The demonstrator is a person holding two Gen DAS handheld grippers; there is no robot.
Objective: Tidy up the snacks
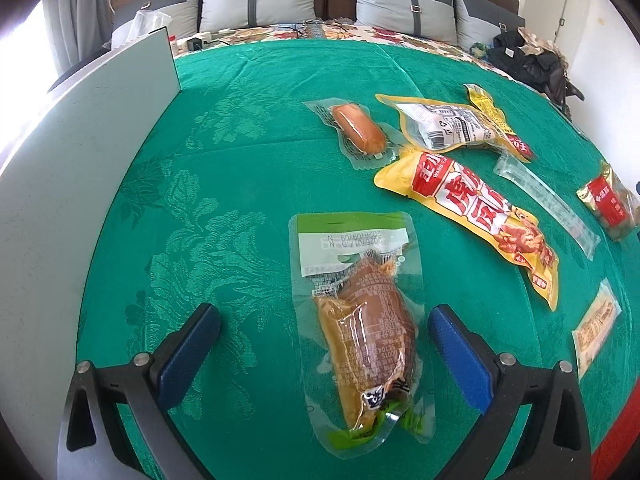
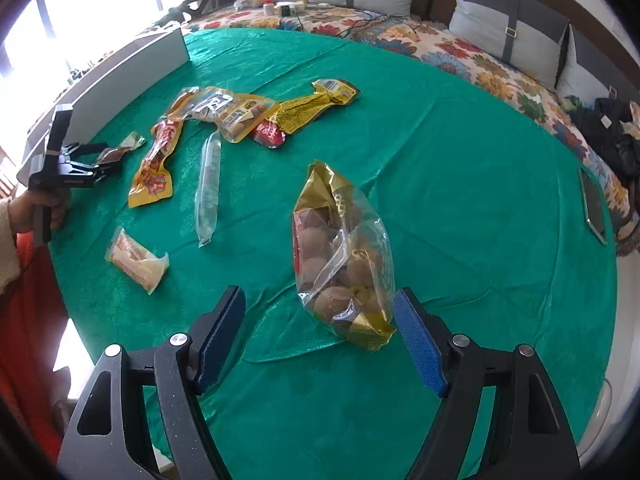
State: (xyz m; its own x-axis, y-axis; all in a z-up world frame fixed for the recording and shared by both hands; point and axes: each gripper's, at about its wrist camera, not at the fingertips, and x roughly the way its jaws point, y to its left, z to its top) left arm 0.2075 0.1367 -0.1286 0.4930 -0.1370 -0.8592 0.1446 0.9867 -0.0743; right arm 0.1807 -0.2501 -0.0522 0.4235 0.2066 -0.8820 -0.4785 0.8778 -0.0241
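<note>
**Both jaws wide, snacks scattered on the green cloth**

Your left gripper [image 1: 324, 340] hangs over the green tablecloth [image 1: 240, 160] with its jaws wide apart. Between them, touching neither blue pad, lies a clear vacuum pack with a green top [image 1: 360, 320] holding a brown piece of food. From that pack, at about 12 o'clock in the left wrist view, sits a sausage in clear wrap [image 1: 358, 128]. At 1 o'clock lie a yellow and red printed pouch [image 1: 472, 208] and, just beyond it, a yellow pouch showing its white label [image 1: 448, 126]. A long clear tube pack [image 1: 544, 200] runs alongside the printed pouch at 2 o'clock, and a small beige wrapped bar [image 1: 596, 328] lies at 3 o'clock near the edge of the view.

Your right gripper [image 2: 320, 332] also stands with its jaws wide, gripping nothing. A gold and clear bag of round brown snacks [image 2: 344, 256] lies on the cloth between the pads, its lower end just beside the right pad; whether it touches I cannot tell. In the right wrist view your left hand [image 2: 36, 208] shows at 9 o'clock, holding its gripper over the cloth. A white box wall [image 2: 132, 80] stands at 11 o'clock at the cloth's far left edge, and a phone [image 2: 594, 208] lies at 3 o'clock on the cloth's right border.
</note>
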